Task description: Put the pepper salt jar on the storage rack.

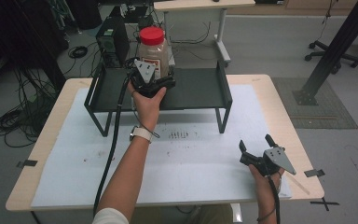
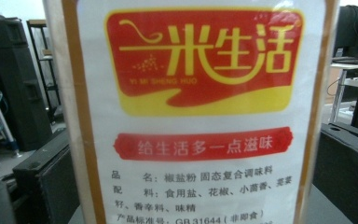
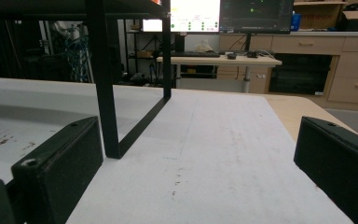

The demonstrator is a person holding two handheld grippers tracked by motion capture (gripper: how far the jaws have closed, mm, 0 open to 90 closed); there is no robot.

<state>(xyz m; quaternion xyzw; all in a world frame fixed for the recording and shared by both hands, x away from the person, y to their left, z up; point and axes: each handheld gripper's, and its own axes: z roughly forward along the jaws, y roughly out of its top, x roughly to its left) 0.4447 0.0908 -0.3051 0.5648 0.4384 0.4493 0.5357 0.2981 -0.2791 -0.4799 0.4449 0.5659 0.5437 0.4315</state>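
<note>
a: jar (image 1: pixel 154 52) with the red lid stands upright on the black shelf (image 1: pixel 200 88), toward 11 o'clock on the table (image 1: pixel 261 93). placing looks done to me.

b: and the left gripper (image 1: pixel 154 80)?

a: right at the jar, jaws spread on either side of it. in the left gripper view the 2 black jaws sit out at the edges with the jar's label (image 2: pixel 200 116) between them, and gaps show beside it, so i judge it released, not grasping.

b: what's left, then?

a: pulling that hand back, i'd say.

b: right gripper (image 1: pixel 257 148)?

a: parked at 4 o'clock, well apart from the shelf, jaws wide, holding nothing.

b: anything 1 view adds?

a: left gripper view gives the label's print, unreadable from above. right gripper view shows the shelf's leg (image 3: pixel 103 93) on the white mat (image 3: pixel 214 154), level with the tabletop.
</note>
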